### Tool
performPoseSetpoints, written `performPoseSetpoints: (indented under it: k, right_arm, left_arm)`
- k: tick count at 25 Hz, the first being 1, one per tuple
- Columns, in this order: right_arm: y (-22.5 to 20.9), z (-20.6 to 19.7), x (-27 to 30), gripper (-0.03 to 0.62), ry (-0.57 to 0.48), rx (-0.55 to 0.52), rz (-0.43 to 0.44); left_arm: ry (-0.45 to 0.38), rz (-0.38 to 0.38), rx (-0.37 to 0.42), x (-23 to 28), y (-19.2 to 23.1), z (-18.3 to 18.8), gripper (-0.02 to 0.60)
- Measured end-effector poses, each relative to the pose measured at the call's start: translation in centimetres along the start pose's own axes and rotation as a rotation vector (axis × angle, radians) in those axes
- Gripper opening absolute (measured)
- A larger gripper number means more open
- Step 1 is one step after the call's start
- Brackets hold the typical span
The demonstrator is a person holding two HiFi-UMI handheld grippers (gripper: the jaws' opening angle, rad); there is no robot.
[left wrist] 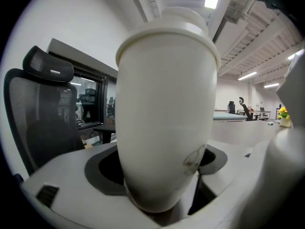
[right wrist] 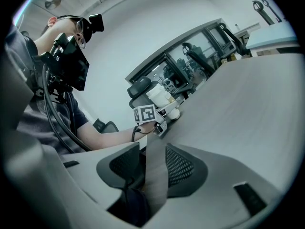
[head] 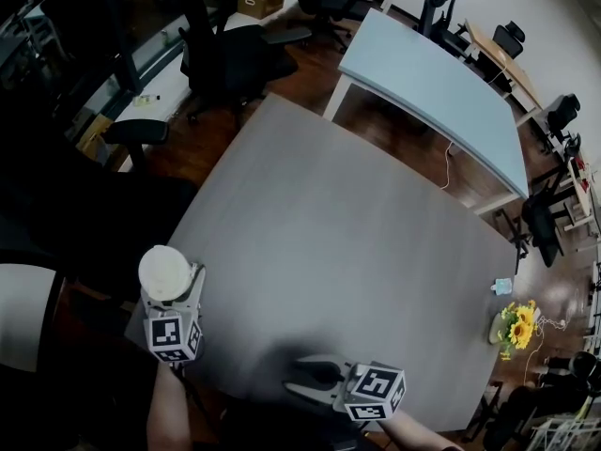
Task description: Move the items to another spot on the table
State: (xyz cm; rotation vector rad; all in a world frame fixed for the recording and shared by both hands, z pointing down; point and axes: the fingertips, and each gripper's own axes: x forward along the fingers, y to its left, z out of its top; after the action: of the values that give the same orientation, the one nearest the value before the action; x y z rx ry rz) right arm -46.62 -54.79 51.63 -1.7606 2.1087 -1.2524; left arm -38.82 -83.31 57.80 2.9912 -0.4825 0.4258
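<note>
A white cup with a lid (head: 165, 269) stands upright between the jaws of my left gripper (head: 175, 291), at the table's near left corner. In the left gripper view the cup (left wrist: 167, 104) fills the middle, and the left gripper (left wrist: 162, 180) is shut on its lower part. I cannot tell whether its base touches the grey table (head: 347, 224). My right gripper (head: 312, 376) lies at the table's near edge. Its jaws stand partly apart, and only tabletop shows between them in the right gripper view (right wrist: 153, 168). That view also shows the cup (right wrist: 159, 95) far off to the left.
A small vase of yellow flowers (head: 516, 327) and a small pale blue item (head: 502, 287) sit at the table's right edge. A second, light blue table (head: 441, 83) stands beyond. Black office chairs (head: 235, 59) stand beyond the far left corner.
</note>
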Motion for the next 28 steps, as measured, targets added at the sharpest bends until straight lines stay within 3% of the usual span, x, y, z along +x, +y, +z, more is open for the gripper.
performPoseSetpoints:
  k: [3,7,15,23,28]
  right_arm:
    - [-0.3,-0.5,0.1,0.155,0.02,-0.009,0.003]
    - [0.1,-1.2,0.1,0.155,0.041,0.001,0.014]
    - [0.0,-0.7,0.1,0.155,0.025,0.001,0.022]
    - [0.7,-0.6,-0.4,0.155,0.001,-0.03,0.042]
    - [2.0,0.5,-0.6,0.155,-0.075,-0.027,0.085]
  left_arm:
    - [-0.004,-0.017,0.001,0.1,-0.1,-0.4,0.423]
    - [0.057,-0.042,0.055,-0.4,-0.3,-1.8,0.414]
    - [0.09,-0.023,0.06,-1.0,0.6,-2.0,0.416]
    - [0.131,-0.049,-0.017,-3.5,0.1,-2.1,0.414]
    - [0.138,-0.049,-0.08,-6.1,-0.5,-1.5,0.416]
